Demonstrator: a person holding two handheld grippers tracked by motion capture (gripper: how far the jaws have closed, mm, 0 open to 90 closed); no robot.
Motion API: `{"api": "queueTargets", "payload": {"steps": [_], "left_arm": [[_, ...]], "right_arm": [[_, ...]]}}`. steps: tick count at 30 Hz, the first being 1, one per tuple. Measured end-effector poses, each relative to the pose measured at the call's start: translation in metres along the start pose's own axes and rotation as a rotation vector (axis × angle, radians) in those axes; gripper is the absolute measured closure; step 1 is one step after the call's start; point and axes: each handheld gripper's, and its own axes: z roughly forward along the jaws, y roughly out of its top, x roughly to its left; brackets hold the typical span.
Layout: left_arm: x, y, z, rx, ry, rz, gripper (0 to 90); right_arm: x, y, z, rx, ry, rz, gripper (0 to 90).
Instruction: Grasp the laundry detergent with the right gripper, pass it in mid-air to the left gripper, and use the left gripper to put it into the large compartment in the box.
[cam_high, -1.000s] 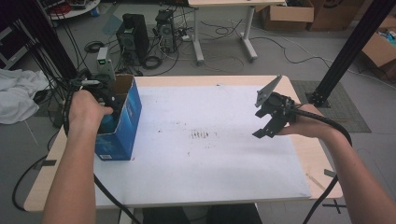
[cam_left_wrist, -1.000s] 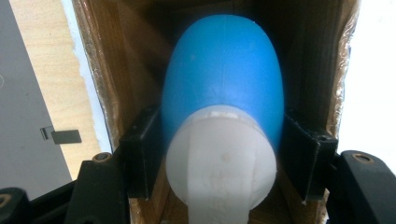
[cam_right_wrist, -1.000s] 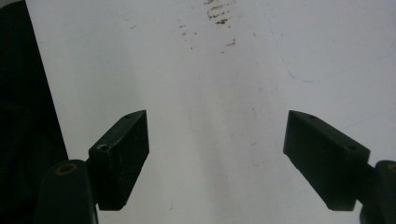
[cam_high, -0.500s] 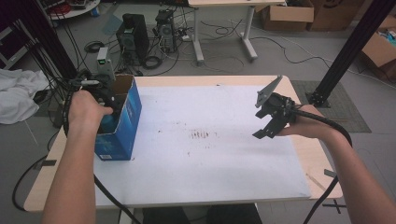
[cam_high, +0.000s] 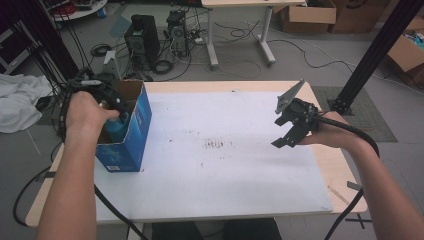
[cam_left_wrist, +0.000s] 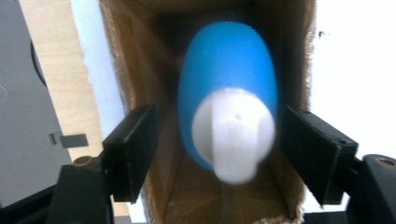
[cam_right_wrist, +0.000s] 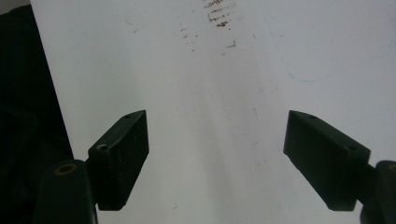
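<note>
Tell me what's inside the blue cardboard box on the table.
A blue bottle with a white cap lies inside the blue cardboard box, between the open left tongs. The box floor beneath the bottle is hidden.

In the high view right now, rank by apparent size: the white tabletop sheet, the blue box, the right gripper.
1. White tabletop sheet, by far the largest.
2. Blue box, at the sheet's left edge.
3. Right gripper, smallest, though held above the table and so nearer the camera, which flatters it.
</note>
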Motion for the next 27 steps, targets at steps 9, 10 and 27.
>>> {"api": "queueTargets", "payload": {"steps": [9, 10, 27], "left_arm": [[-0.022, -0.003, -0.031, -0.069, -0.039, 0.104, 22.2], [-0.027, -0.003, -0.034, -0.08, -0.049, 0.121, 21.6], [-0.131, 0.0, -0.031, -0.159, -0.148, 0.454, 18.3]], "right_arm": [[0.001, 0.002, 0.0, -0.014, 0.008, 0.004, 21.1], [0.001, 0.002, 0.0, -0.014, 0.01, 0.003, 21.0], [0.003, 0.006, -0.003, -0.013, 0.016, -0.001, 20.5]]}}
